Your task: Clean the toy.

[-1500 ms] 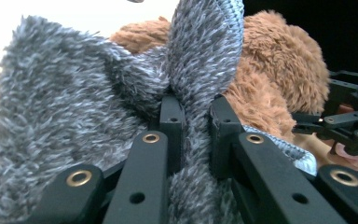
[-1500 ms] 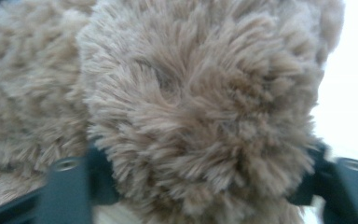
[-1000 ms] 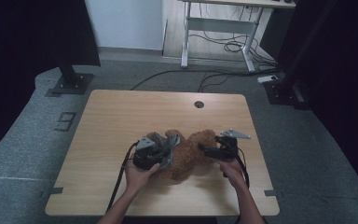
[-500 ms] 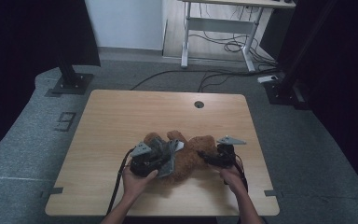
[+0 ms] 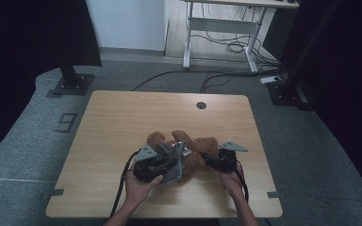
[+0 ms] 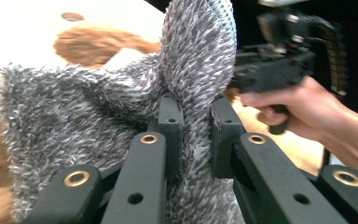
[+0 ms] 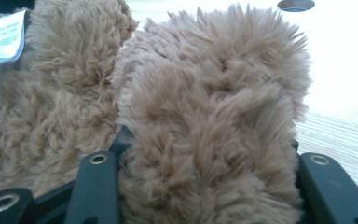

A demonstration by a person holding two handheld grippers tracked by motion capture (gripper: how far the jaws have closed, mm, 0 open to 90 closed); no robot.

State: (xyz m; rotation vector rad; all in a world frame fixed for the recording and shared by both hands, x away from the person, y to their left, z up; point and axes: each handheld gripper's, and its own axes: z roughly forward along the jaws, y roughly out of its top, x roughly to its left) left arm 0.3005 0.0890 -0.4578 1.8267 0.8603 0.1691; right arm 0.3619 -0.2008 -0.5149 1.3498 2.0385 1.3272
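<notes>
From the high view, a brown plush bear (image 5: pixel 193 150) lies on the near half of the wooden table (image 5: pixel 122 117), between the person's two hands. The left gripper (image 5: pixel 162 162) sits over the bear's left side with a grey fuzzy cloth (image 5: pixel 173 162) bunched at its front end, while the right gripper (image 5: pixel 212 161) meets the bear's right side; a grey three-cornered plate tops each tool, and a black cable trails from each toward the table's near edge. A round cable hole (image 5: pixel 201 105) lies in the far part of the tabletop, well apart from the bear. In the left gripper view, the two black jaws stand close together and pinch a fold of the grey cloth (image 6: pixel 186 93), which rises upright between them and spreads in a shaggy mass to the left; brown fur (image 6: pixel 98 44) shows behind it on the pale tabletop, and farther off on the right the person's other hand (image 6: pixel 307 107) grips its own black tool. In the right gripper view, the jaws have just been closing and now flank a thick lobe of the bear's fur (image 7: pixel 214 130), pressing into it on both sides; a white label (image 7: pixel 2 39) hangs at the upper left among the fur.
</notes>
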